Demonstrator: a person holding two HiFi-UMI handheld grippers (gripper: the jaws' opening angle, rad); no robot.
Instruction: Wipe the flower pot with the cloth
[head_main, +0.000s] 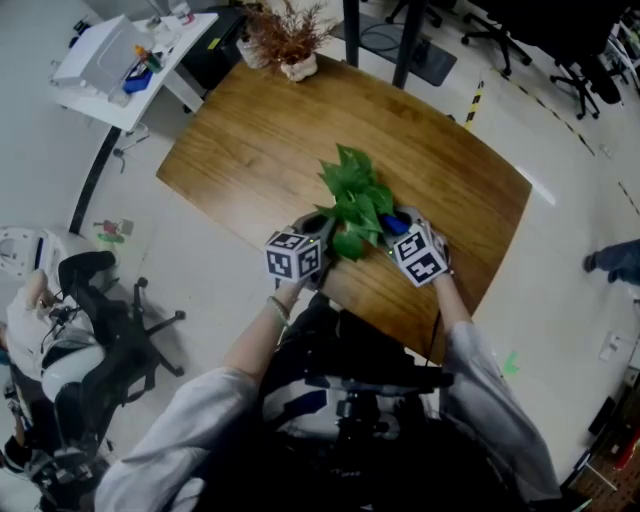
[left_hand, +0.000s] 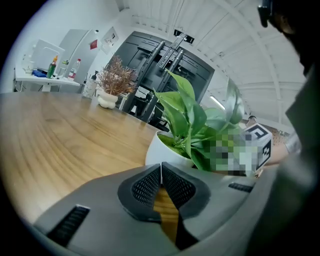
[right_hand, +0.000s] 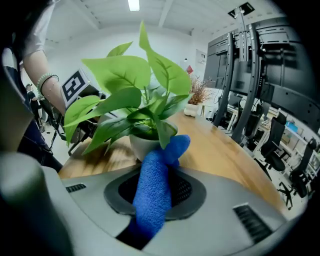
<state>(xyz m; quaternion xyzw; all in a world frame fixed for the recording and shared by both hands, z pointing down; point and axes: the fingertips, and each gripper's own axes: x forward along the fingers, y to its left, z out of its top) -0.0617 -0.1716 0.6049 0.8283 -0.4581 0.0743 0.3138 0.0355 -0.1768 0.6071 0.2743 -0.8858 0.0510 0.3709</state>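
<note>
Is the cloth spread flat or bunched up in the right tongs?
Bunched up. The blue cloth sits rolled into a thick wad clamped between the right tongs, its tip poking toward the white flower pot.

A wooden table (head_main: 250, 150) with rounded corners runs diagonally from the upper middle of the head view toward the lower right. A white flower pot (left_hand: 161, 150) holding a green plant (head_main: 355, 200) stands near its lower edge at frame centre. A dried brown plant (head_main: 290, 35) in a small pale pot sits at its upper corner.
</note>
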